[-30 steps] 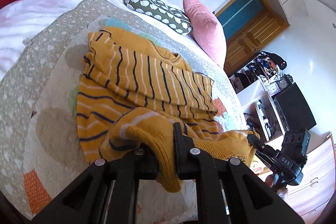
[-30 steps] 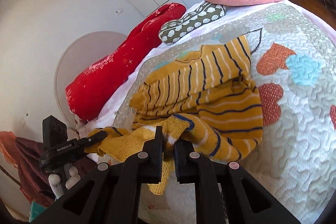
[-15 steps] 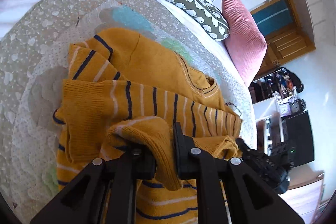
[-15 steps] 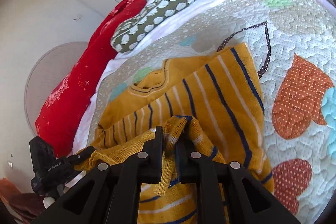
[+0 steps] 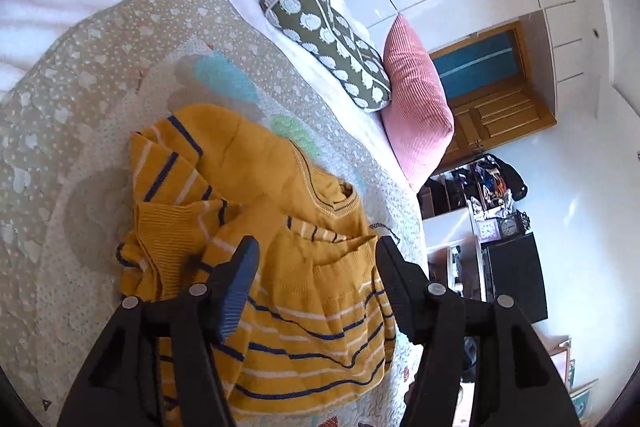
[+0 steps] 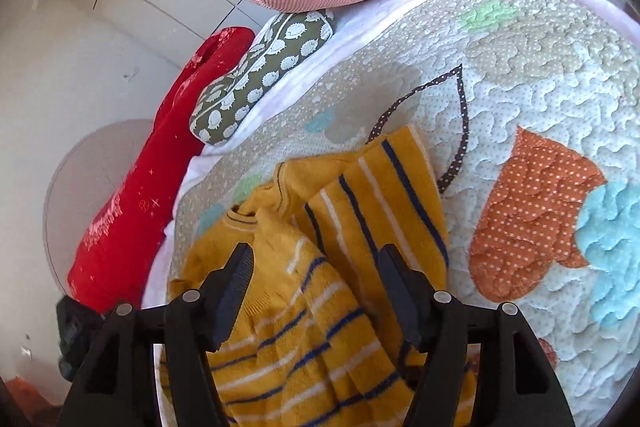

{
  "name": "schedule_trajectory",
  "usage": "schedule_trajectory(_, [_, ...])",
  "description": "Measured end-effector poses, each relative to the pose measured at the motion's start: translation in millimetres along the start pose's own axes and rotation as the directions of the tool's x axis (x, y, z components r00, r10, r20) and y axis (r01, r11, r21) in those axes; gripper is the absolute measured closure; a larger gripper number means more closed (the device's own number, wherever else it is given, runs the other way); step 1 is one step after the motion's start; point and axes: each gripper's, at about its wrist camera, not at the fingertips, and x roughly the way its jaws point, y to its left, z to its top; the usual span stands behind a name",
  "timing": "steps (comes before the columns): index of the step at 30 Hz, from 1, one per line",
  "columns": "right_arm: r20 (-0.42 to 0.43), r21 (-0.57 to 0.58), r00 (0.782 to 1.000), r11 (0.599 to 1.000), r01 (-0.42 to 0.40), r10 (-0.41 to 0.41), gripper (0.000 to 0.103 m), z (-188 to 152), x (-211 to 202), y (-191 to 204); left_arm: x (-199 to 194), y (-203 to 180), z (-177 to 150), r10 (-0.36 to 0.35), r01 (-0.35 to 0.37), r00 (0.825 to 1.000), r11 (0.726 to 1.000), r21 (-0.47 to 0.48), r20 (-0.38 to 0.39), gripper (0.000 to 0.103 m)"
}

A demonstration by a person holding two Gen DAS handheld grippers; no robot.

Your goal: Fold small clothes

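Note:
A small mustard-yellow sweater with navy and white stripes (image 5: 288, 267) lies folded over on itself on the quilted bed cover (image 5: 80, 75). Its collar faces the pillows. My left gripper (image 5: 316, 255) is open just above the sweater, with the folded-over hem below its jaws. In the right wrist view the same sweater (image 6: 320, 287) lies bunched, one striped sleeve folded across the front. My right gripper (image 6: 316, 259) is open over it and holds nothing.
A green patterned pillow (image 5: 324, 35), a pink pillow (image 5: 416, 107) and a red cushion (image 6: 140, 207) line the head of the bed. The quilt (image 6: 540, 147) carries mitten and heart patches to the right. A shelf and wooden door (image 5: 492, 107) stand beyond the bed.
Both grippers carried the sweater's lower edge up towards the collar, then opened and let it drop. The sweater now lies folded in half.

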Motion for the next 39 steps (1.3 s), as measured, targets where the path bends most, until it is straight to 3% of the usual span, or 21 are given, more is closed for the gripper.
schedule_trajectory(3, [-0.009, -0.072, 1.0, 0.997, 0.015, -0.016, 0.034, -20, -17, -2, -11, -5, -11, 0.117, -0.118, 0.993, 0.99, 0.072, 0.01, 0.042])
schedule_trajectory(7, [0.011, -0.191, 0.997, 0.979, 0.072, -0.071, 0.034, -47, -41, -4, -8, -10, -48, 0.29, -0.278, 0.957, 0.928, 0.25, -0.01, 0.042])
schedule_trajectory(9, [0.01, -0.253, 0.994, 0.962, 0.105, -0.106, 0.034, -59, -48, -2, -4, -5, -70, 0.334, -0.307, 0.942, 0.895, 0.323, -0.03, 0.042])
schedule_trajectory(13, [0.009, -0.361, 0.988, 0.921, 0.145, -0.152, 0.034, -84, -51, 10, 10, 8, -98, 0.381, -0.327, 0.922, 0.862, 0.387, -0.068, 0.042])
schedule_trajectory(14, [0.003, -0.384, 0.986, 0.91, 0.156, -0.168, 0.034, -89, -47, 12, 15, 10, -102, 0.414, -0.355, 0.908, 0.845, 0.401, -0.069, 0.056])
schedule_trajectory(16, [0.01, -0.427, 0.971, 0.877, 0.222, -0.241, 0.034, -96, -34, 15, 30, 14, -105, 0.484, -0.401, 0.87, 0.805, 0.438, -0.092, 0.098])
schedule_trajectory(17, [0.006, -0.445, 0.963, 0.861, 0.245, -0.271, 0.036, -99, -26, 15, 31, 16, -105, 0.5, -0.418, 0.862, 0.796, 0.438, -0.087, 0.099])
schedule_trajectory(19, [-0.059, -0.45, 0.953, 0.86, 0.24, -0.297, 0.096, -100, -13, 11, 26, 11, -98, 0.519, -0.439, 0.852, 0.782, 0.443, -0.071, 0.099])
schedule_trajectory(21, [-0.067, -0.405, 0.964, 0.89, 0.209, -0.257, 0.097, -93, -19, 7, 9, 3, -83, 0.531, -0.468, 0.847, 0.768, 0.438, -0.027, 0.099])
schedule_trajectory(25, [-0.013, -0.355, 0.972, 0.91, 0.214, -0.234, 0.097, -71, -49, 5, -22, -9, -60, 0.547, -0.502, 0.837, 0.748, 0.434, 0.024, 0.099])
schedule_trajectory(28, [-0.019, -0.321, 0.967, 0.918, 0.233, -0.253, 0.097, -63, -53, -5, -16, -1, -64, 0.594, -0.533, 0.804, 0.721, 0.443, 0.0, 0.099])
schedule_trajectory(31, [-0.097, -0.301, 0.949, 0.917, 0.261, -0.301, 0.096, -71, -31, -19, 2, 17, -72, 0.634, -0.561, 0.772, 0.716, 0.416, -0.05, 0.097])
schedule_trajectory(32, [-0.115, -0.298, 0.943, 0.916, 0.268, -0.313, 0.096, -75, -24, -23, 5, 24, -74, 0.63, -0.557, 0.773, 0.727, 0.4, -0.068, 0.096])
schedule_trajectory(36, [-0.053, -0.304, 0.953, 0.914, 0.269, -0.298, 0.078, -80, -40, -15, -13, 33, -74, 0.516, -0.463, 0.853, 0.817, 0.344, -0.078, 0.094])
schedule_trajectory(39, [0.075, -0.412, 0.947, 0.855, 0.314, -0.311, 0.073, -80, -64, 12, -39, 27, -69, 0.473, -0.435, 0.881, 0.824, 0.363, -0.017, 0.09])
